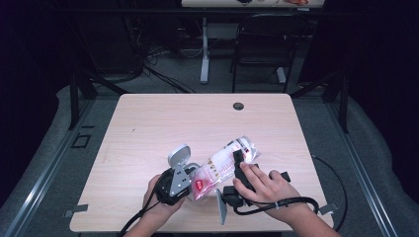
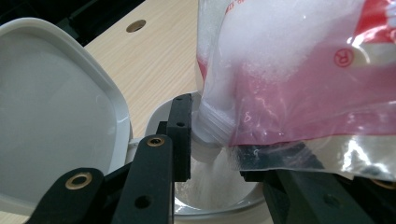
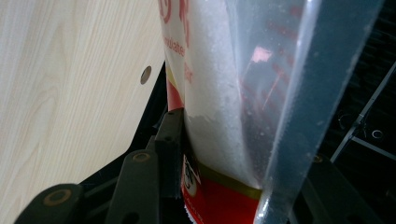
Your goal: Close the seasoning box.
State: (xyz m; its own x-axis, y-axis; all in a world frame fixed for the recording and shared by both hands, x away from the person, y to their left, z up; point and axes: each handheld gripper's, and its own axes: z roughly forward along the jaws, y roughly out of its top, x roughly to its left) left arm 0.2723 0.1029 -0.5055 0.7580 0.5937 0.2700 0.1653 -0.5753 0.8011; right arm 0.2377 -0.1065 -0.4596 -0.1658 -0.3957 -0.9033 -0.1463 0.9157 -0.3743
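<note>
A clear pouch (image 1: pixel 223 167) with red print and white granules is tipped down to the left over the table (image 1: pixel 163 123). My right gripper (image 1: pixel 239 165) is shut on its body, and the left jaw presses the pouch (image 3: pixel 210 93) in the right gripper view (image 3: pixel 243 154). The pouch spout (image 2: pixel 208 135) pours white granules into a white container (image 2: pixel 233 207) whose hinged lid (image 2: pixel 56 116) stands open. My left gripper (image 2: pixel 224 158) is shut on that container, one jaw on each side. From above, the lid (image 1: pixel 179 155) rises just beyond the left gripper (image 1: pixel 187 177).
A round cable hole (image 1: pixel 238 106) lies near the table's far edge. Beyond the table stand a black chair (image 1: pixel 262 44) and a white desk leg (image 1: pixel 204 49). A black cable (image 1: pixel 276 205) loops from the right gripper near the front edge.
</note>
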